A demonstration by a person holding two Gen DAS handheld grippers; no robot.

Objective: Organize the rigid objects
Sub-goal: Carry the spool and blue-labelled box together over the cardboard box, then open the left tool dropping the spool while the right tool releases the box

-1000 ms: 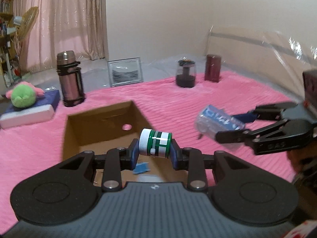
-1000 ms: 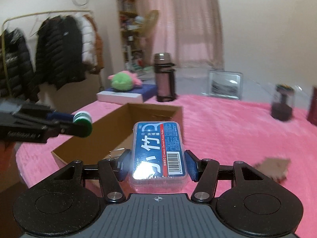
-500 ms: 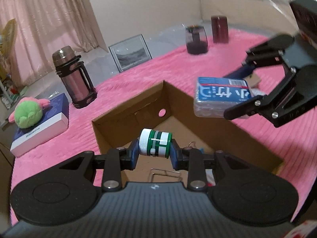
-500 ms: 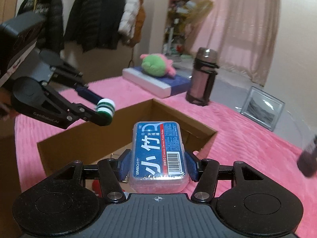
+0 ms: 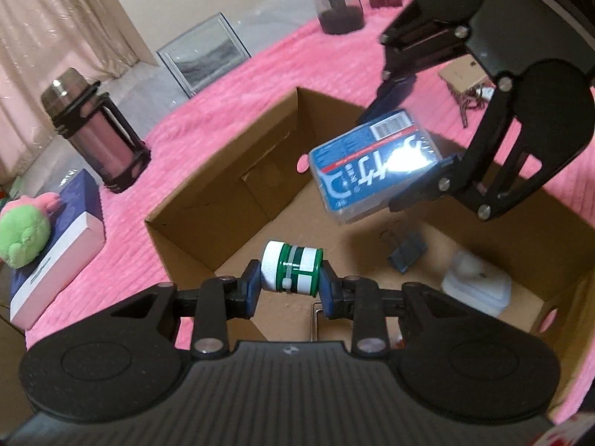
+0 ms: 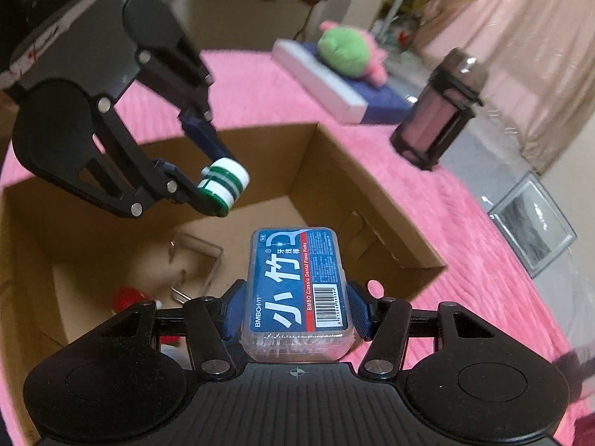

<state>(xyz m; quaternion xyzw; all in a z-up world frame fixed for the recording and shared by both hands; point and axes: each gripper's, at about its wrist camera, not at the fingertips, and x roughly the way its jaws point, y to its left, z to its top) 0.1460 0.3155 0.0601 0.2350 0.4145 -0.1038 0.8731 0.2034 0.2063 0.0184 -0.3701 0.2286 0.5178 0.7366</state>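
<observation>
Over the pink bedspread (image 5: 334,59) and open cardboard box (image 5: 230,171), my left gripper (image 5: 290,277) clamps the green-and-white jar (image 5: 292,271), my right gripper (image 6: 295,308) the floss-pick case (image 6: 297,282); I reckon lowering and releasing come next.

Warm, dim indoor light with a pink cast. Glare whitens the label of the floss box (image 5: 375,165) in the left view. The fisheye bends both views at the edges and darkens the corners. The far flask (image 6: 438,111), plush (image 6: 347,54) and curtain (image 6: 520,37) are smeared.
</observation>
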